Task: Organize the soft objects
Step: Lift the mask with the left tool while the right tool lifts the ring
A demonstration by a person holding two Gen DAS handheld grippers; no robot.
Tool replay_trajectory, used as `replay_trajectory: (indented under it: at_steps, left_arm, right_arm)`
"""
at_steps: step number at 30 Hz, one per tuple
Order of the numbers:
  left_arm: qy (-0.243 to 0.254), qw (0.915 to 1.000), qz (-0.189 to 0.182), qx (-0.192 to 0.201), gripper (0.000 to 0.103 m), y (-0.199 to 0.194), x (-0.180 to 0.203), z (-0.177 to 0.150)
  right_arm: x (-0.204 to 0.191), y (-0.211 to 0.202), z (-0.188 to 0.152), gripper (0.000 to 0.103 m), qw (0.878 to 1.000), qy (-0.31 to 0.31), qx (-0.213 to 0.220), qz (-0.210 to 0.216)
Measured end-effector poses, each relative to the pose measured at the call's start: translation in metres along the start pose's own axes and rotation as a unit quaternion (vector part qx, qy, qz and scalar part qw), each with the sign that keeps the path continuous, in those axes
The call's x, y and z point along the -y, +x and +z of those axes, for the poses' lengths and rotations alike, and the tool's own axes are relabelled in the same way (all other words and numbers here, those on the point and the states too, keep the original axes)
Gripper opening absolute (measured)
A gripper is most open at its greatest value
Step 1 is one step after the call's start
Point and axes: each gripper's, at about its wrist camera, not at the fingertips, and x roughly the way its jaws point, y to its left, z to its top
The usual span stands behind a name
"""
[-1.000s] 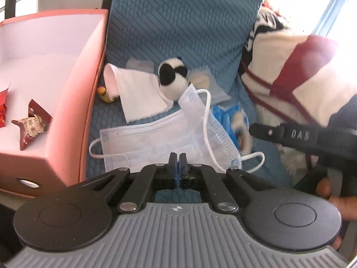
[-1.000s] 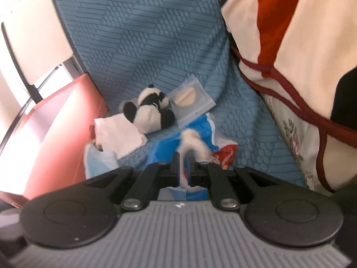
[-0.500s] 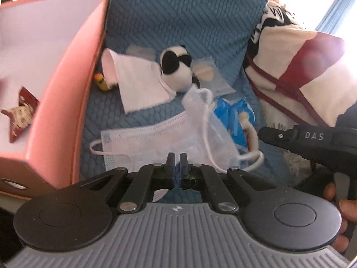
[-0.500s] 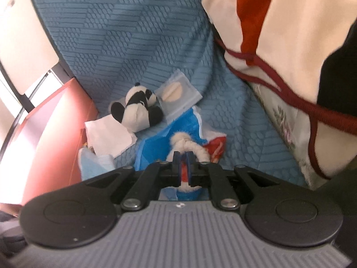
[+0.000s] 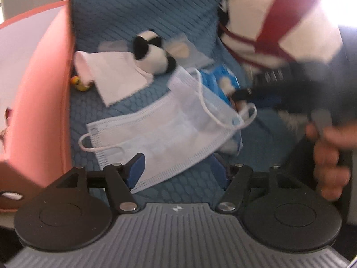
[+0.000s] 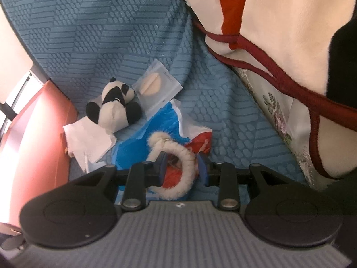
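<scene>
A pale blue face mask lies on the blue quilted cover. My left gripper is open, its blue pads either side of the mask's near edge. A panda plush lies behind it on a white cloth; it also shows in the right wrist view. My right gripper is open around a cream furry ring that lies on a blue and red plastic bag. The right gripper shows blurred in the left wrist view.
An open pink box stands at the left, also seen in the right wrist view. A clear packet with a powder puff lies behind the panda. A cream, red and black blanket fills the right. A small yellow toy sits by the box.
Both grippers have opened from shut. The left one has dropped closer over the mask. The right one has moved forward around the furry ring.
</scene>
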Motion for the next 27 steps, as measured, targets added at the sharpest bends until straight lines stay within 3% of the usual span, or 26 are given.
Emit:
replay_trajectory:
  at_steps: [7,13,16,21,27]
  left_arm:
    - [0.096,0.9934,0.061,-0.013,0.070,0.023,0.021,-0.008]
    - [0.087,0.9948,0.053,-0.003,0.069,0.028,0.017,-0.004]
    - [0.079,0.9955,0.052,0.005,0.057,0.030,0.015,-0.001]
    - [0.070,0.9957,0.062,0.007,0.013,0.031,0.012,0.004]
    - [0.019,0.9984,0.052,0.014,0.006,0.021,0.003,0.007]
  right_arm:
    - [0.001,0.010,0.004,0.035,1.000,0.002,-0.020,0.007]
    - [-0.004,0.016,0.003,0.032,0.999,-0.016,-0.029,-0.004]
    - [-0.007,0.018,0.002,0.018,0.999,-0.026,-0.029,-0.008]
    - [-0.009,0.015,0.001,0.014,0.999,-0.037,-0.028,-0.003]
    - [-0.013,0.002,-0.002,0.012,0.998,-0.053,-0.010,0.012]
